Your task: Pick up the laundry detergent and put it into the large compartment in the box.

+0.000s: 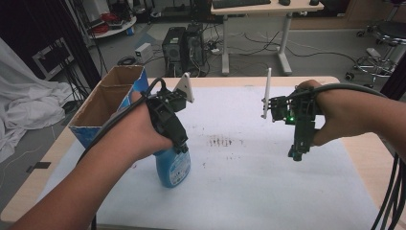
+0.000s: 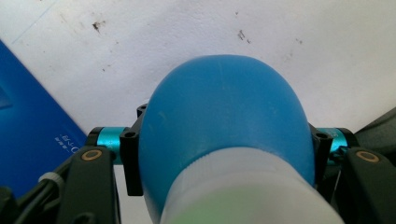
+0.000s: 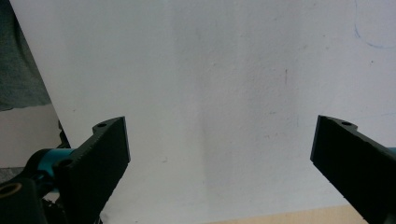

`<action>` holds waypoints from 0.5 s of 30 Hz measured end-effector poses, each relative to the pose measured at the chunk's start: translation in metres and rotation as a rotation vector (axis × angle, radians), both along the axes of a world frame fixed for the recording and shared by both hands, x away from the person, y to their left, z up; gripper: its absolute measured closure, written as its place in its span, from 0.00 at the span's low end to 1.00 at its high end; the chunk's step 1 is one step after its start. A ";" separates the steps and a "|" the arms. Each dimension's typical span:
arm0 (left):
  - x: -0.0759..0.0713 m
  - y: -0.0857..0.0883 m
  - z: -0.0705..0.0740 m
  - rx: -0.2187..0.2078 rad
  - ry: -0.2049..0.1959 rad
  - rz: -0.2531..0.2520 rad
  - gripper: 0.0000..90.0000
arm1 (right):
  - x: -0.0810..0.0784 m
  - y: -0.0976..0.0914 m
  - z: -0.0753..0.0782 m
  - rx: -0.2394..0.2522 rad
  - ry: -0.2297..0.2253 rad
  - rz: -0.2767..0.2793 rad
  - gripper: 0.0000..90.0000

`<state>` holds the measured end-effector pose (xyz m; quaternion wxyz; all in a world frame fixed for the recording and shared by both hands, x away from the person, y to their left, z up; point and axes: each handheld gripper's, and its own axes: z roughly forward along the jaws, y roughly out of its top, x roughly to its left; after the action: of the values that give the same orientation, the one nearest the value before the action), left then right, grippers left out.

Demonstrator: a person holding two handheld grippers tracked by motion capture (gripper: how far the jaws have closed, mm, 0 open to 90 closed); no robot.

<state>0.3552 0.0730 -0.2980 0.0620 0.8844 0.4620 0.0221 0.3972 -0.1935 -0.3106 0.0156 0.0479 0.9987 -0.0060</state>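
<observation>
A blue bottle (image 1: pixel 173 167) with a white label stands upright on the white sheet (image 1: pixel 249 191), left of centre. My left gripper (image 1: pixel 180 143) comes down on it from above, its jaws pressed on both sides of the rounded blue body (image 2: pixel 224 107). To the right, my right gripper (image 1: pixel 298 154) points down at the sheet (image 3: pixel 210 70) and hangs just above it. Its jaws stand wide apart with nothing between them, as the right gripper view (image 3: pixel 219 135) also shows.
An open cardboard box (image 1: pixel 107 103) with a blue printed side (image 2: pixel 28 130) stands at the table's left edge, close behind the bottle. Dark smudges (image 1: pixel 222 141) mark the sheet's middle. The wooden table rim (image 1: pixel 361 148) shows at the right.
</observation>
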 end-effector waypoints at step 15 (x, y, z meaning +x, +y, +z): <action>0.002 0.003 0.008 -0.010 0.039 -0.020 0.44 | 0.001 -0.002 -0.002 0.003 0.001 -0.001 0.04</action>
<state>0.3567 0.0762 -0.2903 0.0575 0.8889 0.4545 0.0020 0.3980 -0.1950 -0.3121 0.0149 0.0485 0.9987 -0.0047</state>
